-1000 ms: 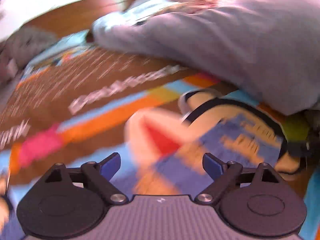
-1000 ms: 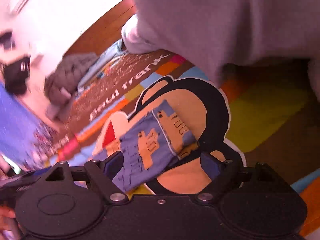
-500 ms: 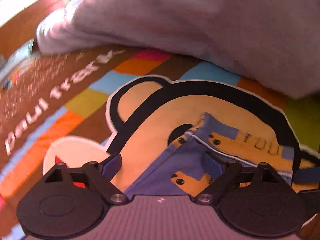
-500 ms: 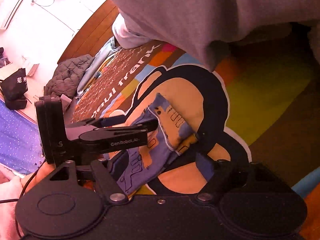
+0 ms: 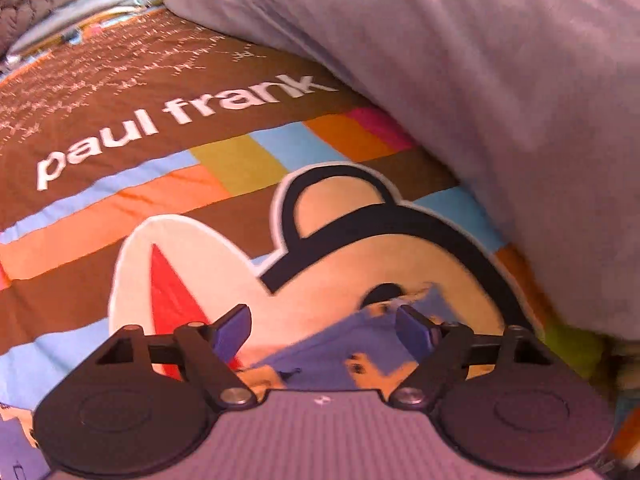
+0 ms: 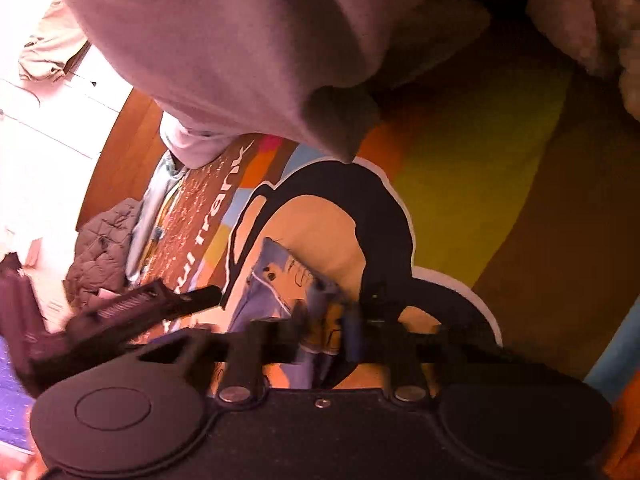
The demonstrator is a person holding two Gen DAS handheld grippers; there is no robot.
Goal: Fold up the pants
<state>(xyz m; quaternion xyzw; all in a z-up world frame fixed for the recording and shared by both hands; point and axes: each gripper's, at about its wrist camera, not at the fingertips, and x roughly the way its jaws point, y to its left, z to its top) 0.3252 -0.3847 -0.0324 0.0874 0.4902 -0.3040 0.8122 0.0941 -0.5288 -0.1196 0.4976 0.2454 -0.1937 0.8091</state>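
Observation:
Small blue pants with orange patches [image 6: 276,280] lie on the monkey print of a colourful bedspread [image 5: 240,160]. My right gripper [image 6: 326,332] has its fingers drawn close together with the pants' fabric bunched between them. My left gripper [image 5: 324,326] is open; the blue pants [image 5: 344,352] lie between and under its spread fingers. The left gripper also shows in the right wrist view [image 6: 132,312], at the left beside the pants.
A large grey quilt or pillow [image 5: 460,60] lies heaped over the far side of the bed and overhangs close above the pants [image 6: 248,40]. A grey padded jacket [image 6: 104,248] lies at the far left near the wooden headboard [image 6: 120,140].
My right gripper has closed its fingers on the pants' edge. My left gripper has pulled back and swung left, so the pants now sit lower in its view.

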